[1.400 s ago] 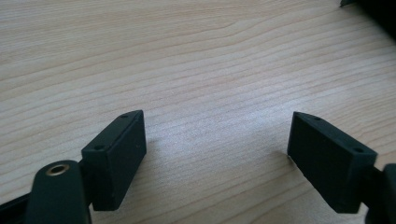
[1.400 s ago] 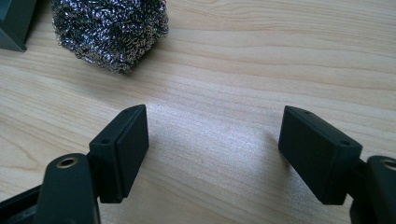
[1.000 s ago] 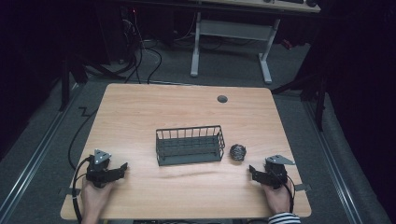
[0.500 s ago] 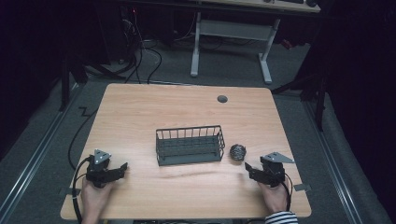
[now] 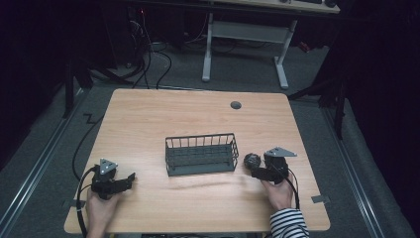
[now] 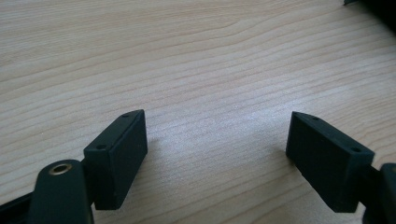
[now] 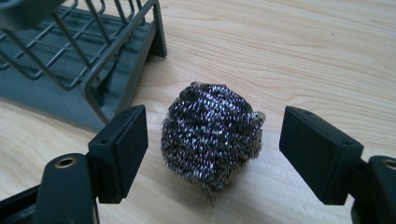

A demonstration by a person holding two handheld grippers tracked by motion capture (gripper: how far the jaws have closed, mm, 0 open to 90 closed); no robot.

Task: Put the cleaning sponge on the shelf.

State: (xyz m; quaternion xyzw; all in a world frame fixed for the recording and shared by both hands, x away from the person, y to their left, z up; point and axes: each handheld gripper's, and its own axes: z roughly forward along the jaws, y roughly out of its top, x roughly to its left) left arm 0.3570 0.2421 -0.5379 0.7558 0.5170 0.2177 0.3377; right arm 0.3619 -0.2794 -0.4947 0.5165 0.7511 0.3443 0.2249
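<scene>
A dark steel-wool scourer ball (image 7: 212,133) lies on the wooden table (image 5: 198,114), just right of a grey wire basket (image 5: 200,140). My right gripper (image 7: 212,128) straddles the ball. Its jaws have just been opening, and the pads stand clear of the ball on both sides. From above, the right gripper (image 5: 256,169) points left at the scourer (image 5: 251,160). My left gripper (image 5: 126,181) rests near the front left of the table. In its own view the left gripper (image 6: 215,133) is open over bare wood.
The basket's corner (image 7: 126,46) stands close to the left of the ball. A round cable grommet (image 5: 236,105) sits at the table's far side. A white desk frame (image 5: 245,32) and cables lie on the floor beyond.
The right gripper has moved left and away from the person, up to the scourer, and now has it between its jaws. The left gripper has stayed put.
</scene>
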